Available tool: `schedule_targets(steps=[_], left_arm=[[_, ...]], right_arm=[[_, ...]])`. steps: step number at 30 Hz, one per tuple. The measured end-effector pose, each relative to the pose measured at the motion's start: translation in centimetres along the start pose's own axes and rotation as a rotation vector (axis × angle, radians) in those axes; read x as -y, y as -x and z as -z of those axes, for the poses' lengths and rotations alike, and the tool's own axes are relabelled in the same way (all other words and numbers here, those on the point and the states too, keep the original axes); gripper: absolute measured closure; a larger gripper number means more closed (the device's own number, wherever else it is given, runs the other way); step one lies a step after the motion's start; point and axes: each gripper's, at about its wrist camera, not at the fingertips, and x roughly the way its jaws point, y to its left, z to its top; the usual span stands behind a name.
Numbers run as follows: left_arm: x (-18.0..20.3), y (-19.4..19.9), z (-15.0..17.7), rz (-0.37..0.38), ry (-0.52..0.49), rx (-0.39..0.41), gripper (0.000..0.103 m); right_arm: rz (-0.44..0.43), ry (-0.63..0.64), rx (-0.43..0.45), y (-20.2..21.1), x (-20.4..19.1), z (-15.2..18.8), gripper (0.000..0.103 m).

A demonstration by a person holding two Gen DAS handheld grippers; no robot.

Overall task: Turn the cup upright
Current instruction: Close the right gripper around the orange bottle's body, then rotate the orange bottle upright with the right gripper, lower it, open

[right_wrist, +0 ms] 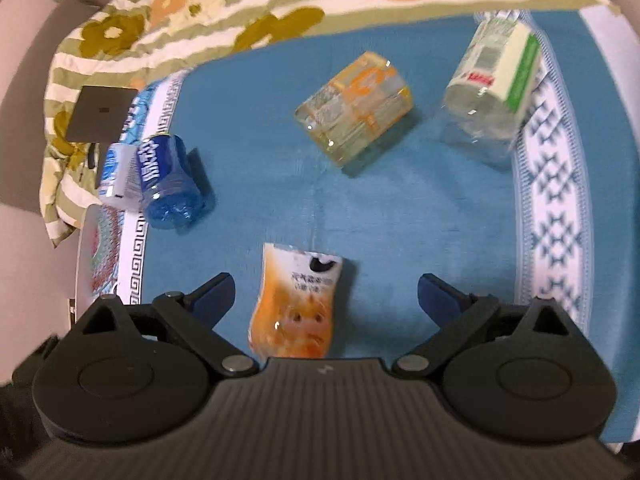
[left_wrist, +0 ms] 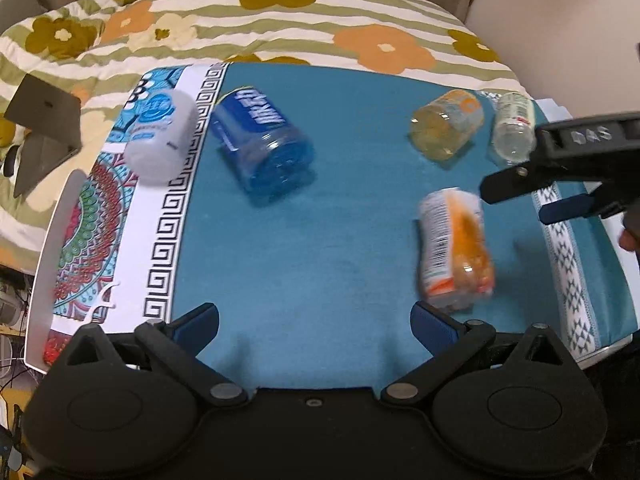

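Note:
Several plastic cups lie on their sides on a teal cloth [left_wrist: 328,240]. An orange cup [left_wrist: 454,248] lies at the right; in the right wrist view the orange cup [right_wrist: 296,308] lies between my open right gripper's [right_wrist: 326,300] fingers, near their base. A blue cup [left_wrist: 260,148], a white-blue cup [left_wrist: 160,136], a yellow-orange cup [left_wrist: 448,124] and a clear green-labelled cup [left_wrist: 512,128] lie farther back. My left gripper [left_wrist: 316,328] is open and empty over bare cloth. The right gripper also shows from the side in the left wrist view [left_wrist: 516,200].
The cloth covers a tray on a flowered striped quilt [left_wrist: 280,20]. A patterned white and red border [left_wrist: 120,240] runs along the left. A grey folded card [left_wrist: 40,128] stands on the quilt at far left. A white patterned band [right_wrist: 556,200] runs down the right.

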Motion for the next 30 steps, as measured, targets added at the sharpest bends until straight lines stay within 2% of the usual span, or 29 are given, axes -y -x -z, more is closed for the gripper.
schedule_targets(steps=[4, 6, 10, 13, 22, 27, 30], left_arm=[[-1.9, -0.6, 0.3, 0.017, 0.018, -0.013, 0.0], [-2.7, -1.0, 0.4, 0.025, 0.026, -0.02, 0.0], [-4.0, -1.5, 0.3, 0.032, 0.041, -0.03, 0.0], [-4.6, -1.7, 0.1, 0.037, 0.048, -0.031, 0.0], [-5.3, -1.7, -0.2, 0.044, 0.057, -0.032, 0.0], [-5.4, -1.1, -0.3, 0.045, 0.065, -0.024, 0.0], [-5.6, -0.8, -0.4, 0.046, 0.071, -0.013, 0.0]], right_arm=[[0.004, -0.056, -0.045, -2.6, -0.5, -0.8, 0.001], [0.0, -0.087, -0.062, -3.5, -0.4, -1.1, 0.01], [-0.004, -0.142, -0.094, -4.9, -0.1, -1.1, 0.019], [-0.014, -0.172, -0.105, -5.4, 0.0, -1.0, 0.031], [-0.026, -0.185, -0.085, -5.3, 0.1, -0.7, 0.035], [-0.056, -0.178, -0.003, -2.7, -0.4, -0.5, 0.036], [-0.06, -0.148, 0.165, 0.2, -1.1, -0.1, 0.036]])
